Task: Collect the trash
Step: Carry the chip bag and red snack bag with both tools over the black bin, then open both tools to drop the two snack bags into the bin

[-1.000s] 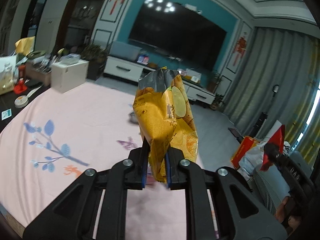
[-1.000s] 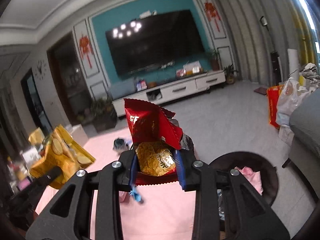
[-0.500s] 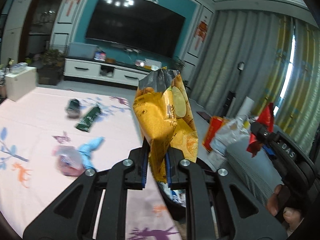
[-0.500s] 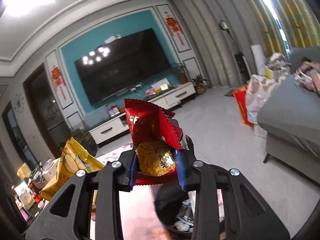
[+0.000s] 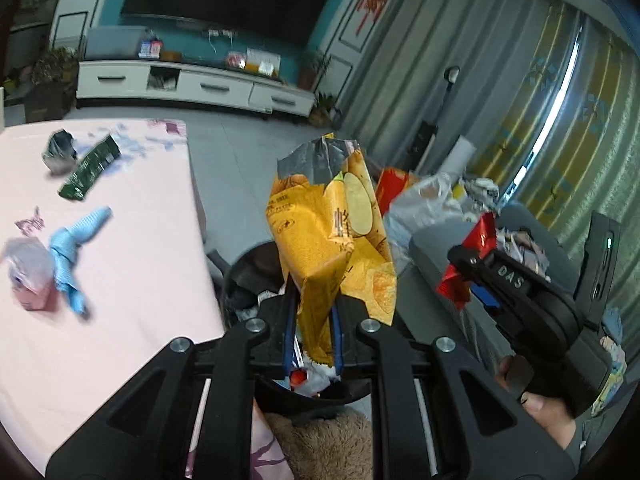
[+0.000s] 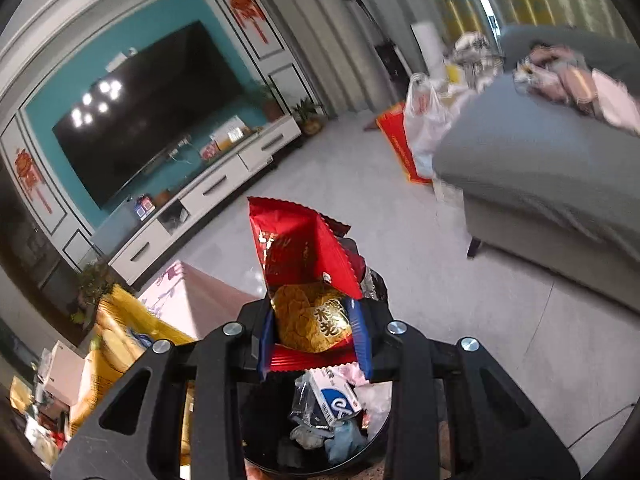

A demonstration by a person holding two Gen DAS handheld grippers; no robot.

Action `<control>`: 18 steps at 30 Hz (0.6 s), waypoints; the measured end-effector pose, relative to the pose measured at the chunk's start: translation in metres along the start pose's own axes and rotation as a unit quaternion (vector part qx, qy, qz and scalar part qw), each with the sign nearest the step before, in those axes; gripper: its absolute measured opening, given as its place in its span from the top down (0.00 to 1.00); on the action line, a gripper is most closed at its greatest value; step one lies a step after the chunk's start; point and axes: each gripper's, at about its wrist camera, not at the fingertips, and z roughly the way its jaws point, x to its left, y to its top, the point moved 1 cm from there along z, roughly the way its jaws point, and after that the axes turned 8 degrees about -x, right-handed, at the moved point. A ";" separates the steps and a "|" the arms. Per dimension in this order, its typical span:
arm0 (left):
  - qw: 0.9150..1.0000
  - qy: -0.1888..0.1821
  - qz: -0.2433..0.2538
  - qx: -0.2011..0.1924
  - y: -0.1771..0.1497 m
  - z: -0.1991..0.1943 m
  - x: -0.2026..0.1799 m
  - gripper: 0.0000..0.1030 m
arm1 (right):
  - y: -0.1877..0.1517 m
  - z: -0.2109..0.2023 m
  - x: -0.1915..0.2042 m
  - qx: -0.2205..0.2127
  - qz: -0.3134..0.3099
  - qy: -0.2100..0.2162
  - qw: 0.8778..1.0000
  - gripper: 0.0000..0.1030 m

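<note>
Left wrist view: the left hand-held gripper is clenched on the lower part of a yellow chip bag, which stands upright between the blue pads with its torn silver mouth at the top. Directly below and behind the fingers sits a black trash bin with wrappers already inside; the bag hangs above its opening. To the left lies the pink surface, bearing a dark green wrapper, a crumpled dark packet, a light blue cloth and a pinkish bag, the last two blurred, so what they are is hard to tell. On the right, the right hand-held gripper, held by a hand, grasps a red snack wrapper near a grey sofa.

Right wrist view: the right hand-held gripper is clamped on the red snack wrapper, whose open top points up and whose gold-printed front shows between the blue pads. The wrapper is right above the black trash bin, which holds a blue-and-white carton and crumpled plastic. The yellow chip bag appears at lower left beside the pink surface. A grey sofa stands at right, well apart from the bin.
</note>
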 end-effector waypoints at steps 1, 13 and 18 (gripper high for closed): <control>1.000 -0.001 0.000 0.011 -0.003 0.008 0.000 0.85 | -0.002 0.005 -0.001 0.010 0.006 0.002 1.000 0.68; 0.992 0.020 -0.026 0.125 -0.035 0.080 0.018 0.85 | -0.025 0.051 0.007 0.095 0.011 -0.009 0.995 0.68; 0.989 0.037 0.000 0.142 -0.041 0.095 0.014 0.85 | -0.035 0.058 0.012 0.119 0.003 -0.015 0.993 0.68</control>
